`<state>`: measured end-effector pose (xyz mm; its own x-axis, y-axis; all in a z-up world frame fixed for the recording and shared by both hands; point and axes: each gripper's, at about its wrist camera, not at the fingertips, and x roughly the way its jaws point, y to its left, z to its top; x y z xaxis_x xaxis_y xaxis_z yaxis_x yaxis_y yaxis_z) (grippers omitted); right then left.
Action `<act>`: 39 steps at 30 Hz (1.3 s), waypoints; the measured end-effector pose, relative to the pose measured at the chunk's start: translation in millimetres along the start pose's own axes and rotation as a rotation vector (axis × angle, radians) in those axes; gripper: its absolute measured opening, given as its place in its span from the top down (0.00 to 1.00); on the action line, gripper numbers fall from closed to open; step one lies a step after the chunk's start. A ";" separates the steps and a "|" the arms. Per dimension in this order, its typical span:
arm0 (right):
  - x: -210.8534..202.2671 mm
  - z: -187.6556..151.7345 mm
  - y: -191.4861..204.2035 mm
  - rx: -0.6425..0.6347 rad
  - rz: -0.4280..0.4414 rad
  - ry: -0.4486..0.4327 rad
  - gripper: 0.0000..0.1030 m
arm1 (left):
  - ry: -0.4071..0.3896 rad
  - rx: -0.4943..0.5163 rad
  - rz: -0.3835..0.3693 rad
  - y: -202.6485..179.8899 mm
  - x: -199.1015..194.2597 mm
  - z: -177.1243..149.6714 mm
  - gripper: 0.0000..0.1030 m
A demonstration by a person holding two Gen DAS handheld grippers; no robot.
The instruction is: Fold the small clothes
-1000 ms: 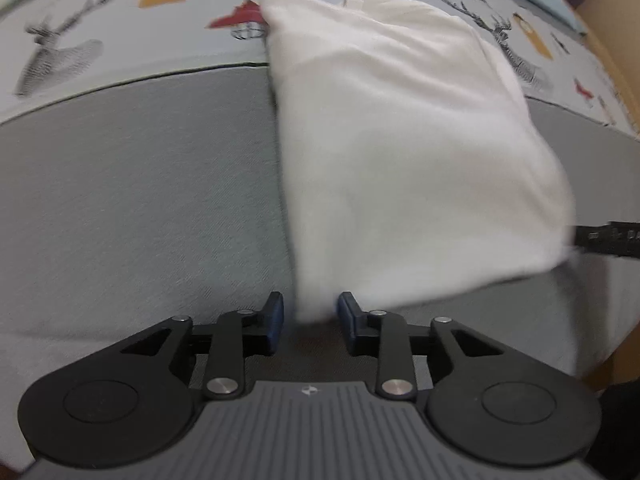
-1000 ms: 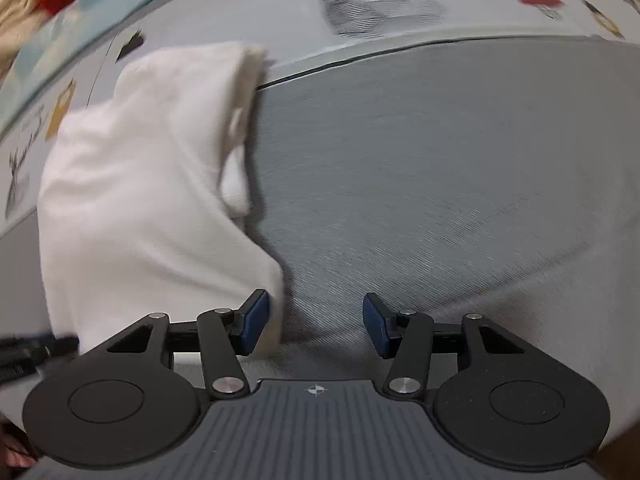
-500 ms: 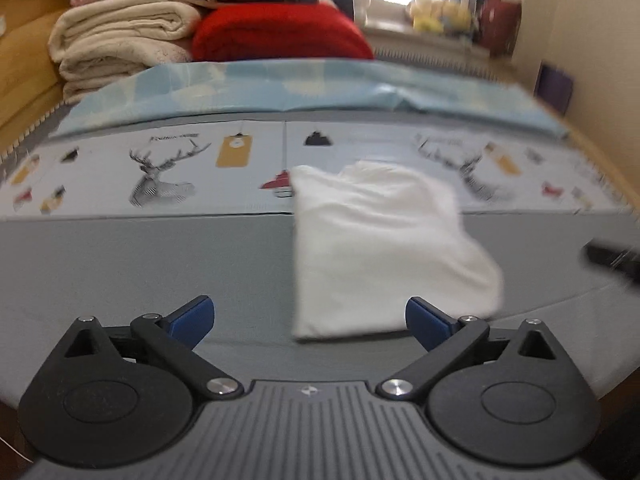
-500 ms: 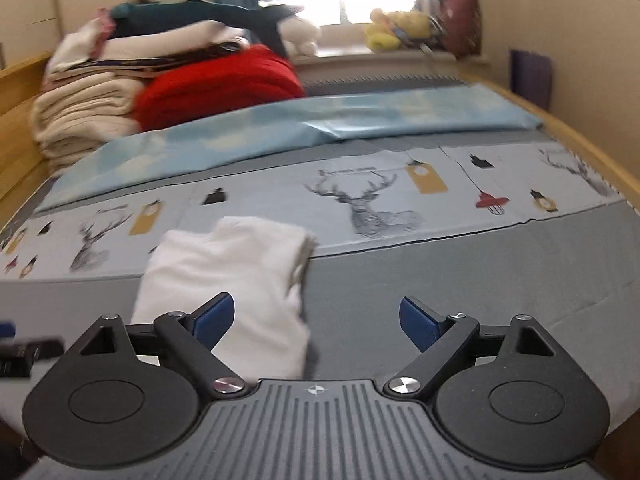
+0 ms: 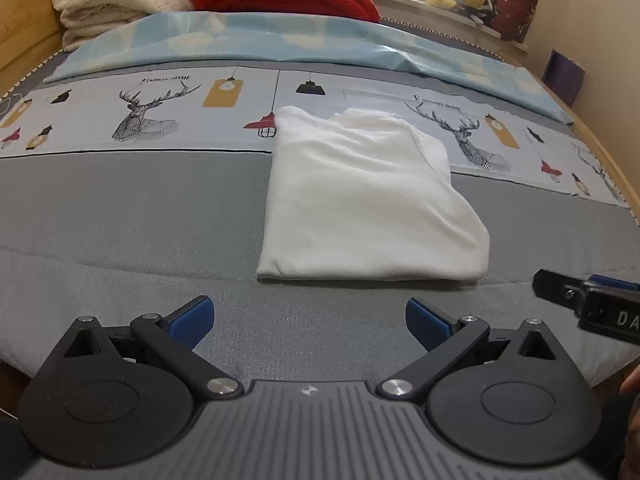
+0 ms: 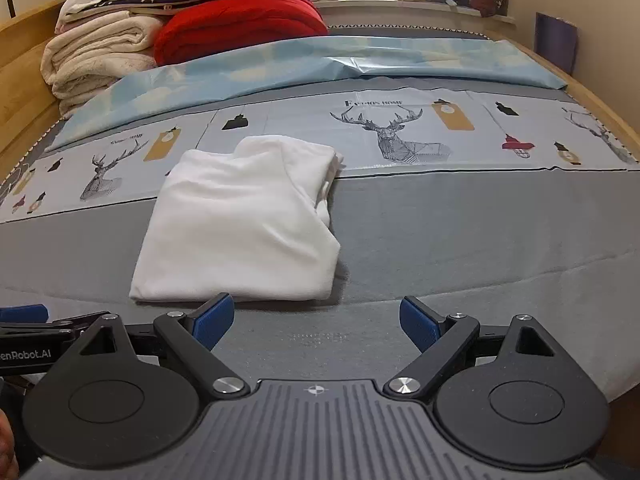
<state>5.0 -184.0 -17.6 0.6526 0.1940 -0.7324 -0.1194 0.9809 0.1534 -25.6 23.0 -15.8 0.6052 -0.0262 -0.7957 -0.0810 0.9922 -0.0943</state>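
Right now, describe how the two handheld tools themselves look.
Both look alike: the left tool and right tool have a ribbed grey body, black linkage arms with silver pivot screws, round black discs and blue fingertip pads. White lettering marks each tool's side, seen from the other camera.

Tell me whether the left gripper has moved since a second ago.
Yes. The left gripper has opened and backed away from the white garment: its fingers were at the near hem, and now grey bed cover shows between them and the hem.

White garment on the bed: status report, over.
Left gripper open, empty. Right gripper open, empty. White garment folded, flat on grey bedspread, clear of both. Nothing in the way.
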 end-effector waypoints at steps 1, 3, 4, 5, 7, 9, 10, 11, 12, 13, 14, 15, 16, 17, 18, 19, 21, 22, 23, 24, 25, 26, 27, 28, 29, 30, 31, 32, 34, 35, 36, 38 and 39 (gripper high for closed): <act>0.1 -0.6 1.3 -0.006 0.007 -0.002 0.12 | -0.003 0.001 -0.004 0.2 -1.1 -0.6 0.01; 1.7 -0.7 6.6 -0.032 0.017 -0.003 0.12 | -0.003 0.013 -0.009 -1.5 -0.1 -1.0 0.01; 2.6 -0.7 8.2 -0.044 0.018 -0.003 0.12 | -0.003 0.019 -0.008 -2.2 1.0 -0.9 0.01; 3.6 -0.7 11.0 -0.057 0.019 -0.003 0.12 | -0.002 0.024 -0.007 -3.1 2.2 -0.6 0.01; 4.8 -0.1 14.4 -0.074 0.023 -0.005 0.12 | -0.001 0.027 -0.009 -3.9 3.4 -0.2 0.01; 5.5 0.8 16.0 -0.078 0.026 -0.006 0.12 | -0.003 0.026 -0.016 -3.4 3.4 0.2 0.01; 5.8 1.4 15.7 -0.076 0.028 -0.006 0.12 | -0.004 0.024 -0.019 -3.3 2.9 -0.4 0.01; 5.8 1.8 15.7 -0.073 0.032 -0.006 0.12 | -0.004 0.023 -0.021 -3.0 2.7 -0.1 0.01; 6.1 2.2 14.8 -0.071 0.036 -0.005 0.12 | -0.004 0.023 -0.025 -2.9 2.5 -0.1 0.01; 6.1 2.4 15.0 -0.069 0.039 -0.005 0.12 | -0.005 0.022 -0.028 -3.8 2.2 0.0 0.01; 6.0 2.4 15.9 -0.069 0.039 -0.005 0.12 | -0.006 0.023 -0.031 -4.4 2.0 0.1 0.01; 5.9 2.2 16.6 -0.072 0.041 -0.004 0.12 | -0.006 0.024 -0.033 -4.9 1.8 0.1 0.01; 6.2 2.0 18.2 -0.075 0.041 -0.004 0.12 | -0.006 0.026 -0.035 -5.3 1.8 0.1 0.01; 6.3 1.6 19.8 -0.080 0.042 -0.004 0.12 | -0.004 0.028 -0.037 -5.7 1.8 0.0 0.01; 6.3 1.1 21.1 -0.087 0.042 -0.004 0.12 | -0.003 0.029 -0.038 -6.0 2.0 -0.2 0.01; 6.4 0.8 22.3 -0.094 0.042 -0.004 0.12 | -0.001 0.031 -0.038 -6.5 2.4 -0.1 0.01; 6.7 0.5 24.0 -0.105 0.042 -0.004 0.12 | 0.000 0.033 -0.038 -6.1 2.9 0.0 0.01; 6.9 0.4 24.2 -0.108 0.043 -0.003 0.12 | 0.002 0.033 -0.040 -5.0 3.3 0.3 0.01; 7.2 0.4 24.6 -0.110 0.042 -0.003 0.12 | 0.002 0.032 -0.041 -4.8 3.4 0.2 0.01; 7.4 0.4 24.3 -0.111 0.042 -0.002 0.12 | 0.003 0.031 -0.042 -4.9 3.5 0.1 0.01; 7.7 0.6 24.7 -0.110 0.042 -0.001 0.12 | 0.002 0.030 -0.044 -5.0 3.2 0.0 0.01; 8.2 0.6 24.7 -0.110 0.042 0.000 0.12 | 0.002 0.031 -0.044 -5.1 3.2 -0.1 0.01; 8.5 0.6 24.8 -0.109 0.041 0.002 0.12 | 0.003 0.032 -0.044 -5.1 3.3 -0.2 0.01; 8.7 0.6 25.7 -0.109 0.039 0.003 0.12 | 0.004 0.032 -0.044 -5.2 3.6 -0.2 0.01; 8.9 0.4 25.7 -0.109 0.039 0.004 0.12 | 0.005 0.031 -0.044 -5.1 4.1 0.2 0.01; 9.2 0.4 26.0 -0.109 0.038 0.004 0.12 | 0.007 0.030 -0.045 -5.0 4.4 0.3 0.01; 9.3 0.3 25.6 -0.110 0.038 0.004 0.12 | 0.007 0.030 -0.045 -5.5 4.6 0.3 0.01; 9.2 0.3 25.5 -0.109 0.038 0.005 0.12 | 0.007 0.029 -0.046 -5.6 4.8 0.4 0.01; 9.4 0.1 25.7 -0.106 0.038 0.006 0.12 | 0.008 0.029 -0.045 -5.7 4.8 0.5 0.01; 9.4 0.0 26.0 -0.105 0.038 0.007 0.12 | 0.008 0.029 -0.046 -5.6 4.8 0.6 0.01; 9.5 0.0 25.9 -0.105 0.038 0.007 0.12 | 0.008 0.029 -0.046 -5.6 5.1 0.8 0.01; 9.8 -0.3 25.7 -0.105 0.038 0.008 0.12 | 0.008 0.030 -0.044 -6.3 5.0 0.3 0.01; 9.9 -0.3 25.6 -0.105 0.038 0.009 0.12 | 0.009 0.031 -0.044 -7.0 5.0 0.0 0.01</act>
<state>8.2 -157.0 -21.1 0.6397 0.2311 -0.7330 -0.2221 0.9686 0.1116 -22.0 16.0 -19.2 0.6007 -0.0704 -0.7964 -0.0300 0.9934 -0.1105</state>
